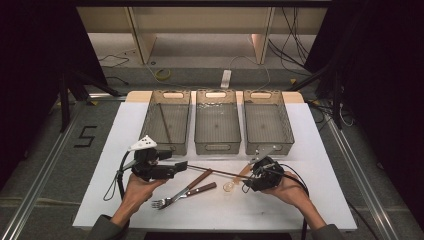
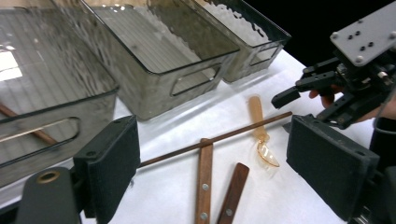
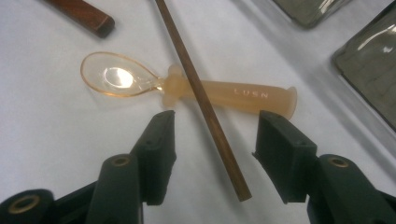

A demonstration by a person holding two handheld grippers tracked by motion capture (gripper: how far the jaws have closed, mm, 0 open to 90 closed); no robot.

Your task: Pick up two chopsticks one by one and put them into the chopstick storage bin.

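Note:
A thin brown chopstick (image 1: 215, 171) lies on the white mat, resting across the handle of an amber plastic spoon (image 3: 233, 93). My right gripper (image 3: 217, 119) points down at the chopstick's near end (image 3: 219, 140); its jaws stand on either side of the stick without touching it. The same gripper (image 2: 299, 93) hovers beyond the spoon (image 2: 261, 140) in the left gripper view. My left gripper (image 1: 182, 166) is held low at the chopstick's other end, jaws wide open (image 2: 215, 140) and nothing between them. Two wooden-handled utensils (image 1: 200, 184) lie between the hands, one a fork (image 1: 160, 202).
Three clear grey bins stand in a row at the back of the mat: left (image 1: 167, 148), middle (image 1: 217, 147), right (image 1: 268, 147). Another chopstick (image 1: 164, 122) lies in the left bin. Bare mat (image 1: 115, 140) spreads to the left and in front.

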